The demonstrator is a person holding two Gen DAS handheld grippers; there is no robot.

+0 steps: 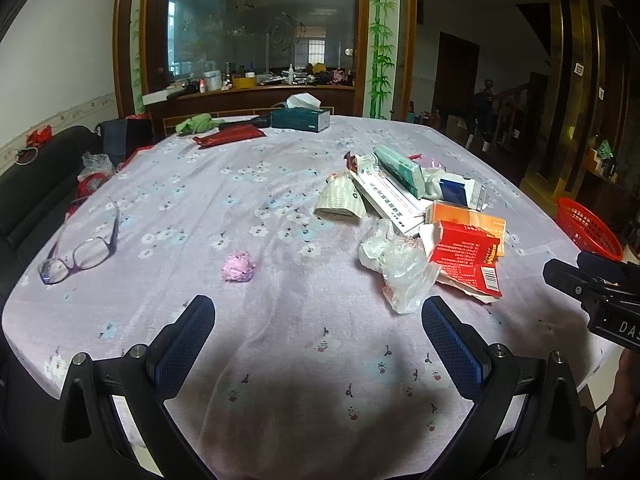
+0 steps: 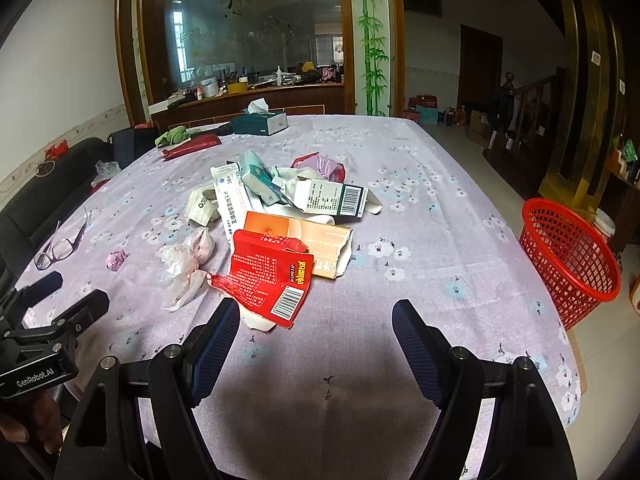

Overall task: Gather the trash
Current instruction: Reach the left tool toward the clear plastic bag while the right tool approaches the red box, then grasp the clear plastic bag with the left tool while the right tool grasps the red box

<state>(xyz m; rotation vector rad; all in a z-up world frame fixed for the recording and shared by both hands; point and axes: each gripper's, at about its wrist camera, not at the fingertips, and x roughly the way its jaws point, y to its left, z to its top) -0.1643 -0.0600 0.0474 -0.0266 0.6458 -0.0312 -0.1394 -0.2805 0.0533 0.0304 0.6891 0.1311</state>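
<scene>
Here, both grippers' fingers spread, empty; red carton (image 2: 272, 276) nearest right gripper (image 2: 316, 320); glasses (image 1: 80, 252) left, basket (image 2: 568, 256) off table.

Left gripper (image 1: 318, 320) fingers spread wide, empty; right gripper (image 2: 316, 322) same, both hovering side by side.

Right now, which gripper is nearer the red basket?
Right. The right gripper hovers open over the table's near edge, with the red basket off the table's right side. The left gripper sits further left, beyond the trash pile.
</scene>
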